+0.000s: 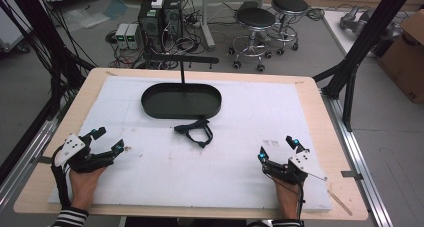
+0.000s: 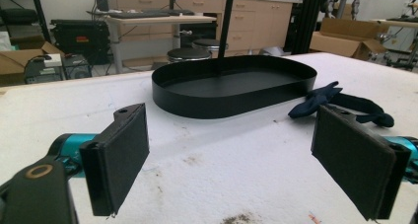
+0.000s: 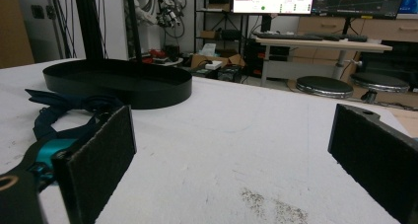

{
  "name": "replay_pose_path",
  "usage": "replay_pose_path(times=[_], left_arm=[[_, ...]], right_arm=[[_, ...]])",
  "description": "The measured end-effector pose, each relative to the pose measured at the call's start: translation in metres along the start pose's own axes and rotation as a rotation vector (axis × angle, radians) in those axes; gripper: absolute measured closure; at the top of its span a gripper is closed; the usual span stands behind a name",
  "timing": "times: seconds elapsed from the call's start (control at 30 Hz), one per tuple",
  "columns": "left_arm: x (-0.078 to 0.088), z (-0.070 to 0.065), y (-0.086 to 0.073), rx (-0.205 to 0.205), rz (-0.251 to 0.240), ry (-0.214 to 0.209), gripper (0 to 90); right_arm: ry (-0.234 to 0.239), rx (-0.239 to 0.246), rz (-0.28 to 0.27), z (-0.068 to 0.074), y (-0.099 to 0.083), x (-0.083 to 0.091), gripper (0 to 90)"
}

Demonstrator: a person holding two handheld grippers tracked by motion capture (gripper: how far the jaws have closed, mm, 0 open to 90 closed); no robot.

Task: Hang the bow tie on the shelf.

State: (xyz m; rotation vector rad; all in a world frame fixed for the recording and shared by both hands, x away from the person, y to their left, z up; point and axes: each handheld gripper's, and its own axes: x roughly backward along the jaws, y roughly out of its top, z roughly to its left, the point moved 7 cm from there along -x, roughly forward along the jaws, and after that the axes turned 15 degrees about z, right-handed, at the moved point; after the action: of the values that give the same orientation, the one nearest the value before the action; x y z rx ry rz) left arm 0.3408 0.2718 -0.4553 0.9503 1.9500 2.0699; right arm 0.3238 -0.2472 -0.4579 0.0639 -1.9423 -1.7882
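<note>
A black oval tray [image 1: 150, 103] with a thin upright post [image 1: 182, 73] stands at the middle back of the white mat. Just in front of it lies a dark navy bow tie with its strap [image 1: 194, 130], also seen as the bow tie [image 2: 323, 99] and the bow tie [image 3: 59, 105]. My left gripper [image 1: 108, 138] rests at the near left, open and empty, jaws wide apart. My right gripper [image 1: 276, 148] rests at the near right, open and empty too. The tray rim [image 2: 231, 105] lies ahead of the left jaws, and the tray [image 3: 118, 86] sits to the left of the right jaws.
The white mat [image 1: 240, 152] covers a wooden table [image 1: 327, 132]. Black frame bars [image 1: 362, 47] rise at the right edge, and cables hang at the left. Stools [image 1: 255, 22] and computer cases [image 1: 160, 17] stand on the floor beyond the table. Dirt smudges [image 3: 268, 204] mark the mat.
</note>
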Motion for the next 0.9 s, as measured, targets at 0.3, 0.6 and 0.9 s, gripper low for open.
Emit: replay_pose_path(times=[0.3,0.6,0.9], left_arm=[[0.004,-0.001,0.011,-0.004,-0.001,-0.017,14.9],[0.007,-0.001,0.034,0.005,-0.003,-0.053,14.9],[-0.001,-0.012,0.069,-0.06,0.046,-0.09,15.0]], right_arm=[[0.002,-0.007,-0.002,-0.001,0.0,0.0,3.1],[0.005,-0.016,0.005,-0.001,0.0,0.0,3.1],[0.003,-0.01,0.006,-0.001,0.0,0.0,3.2]])
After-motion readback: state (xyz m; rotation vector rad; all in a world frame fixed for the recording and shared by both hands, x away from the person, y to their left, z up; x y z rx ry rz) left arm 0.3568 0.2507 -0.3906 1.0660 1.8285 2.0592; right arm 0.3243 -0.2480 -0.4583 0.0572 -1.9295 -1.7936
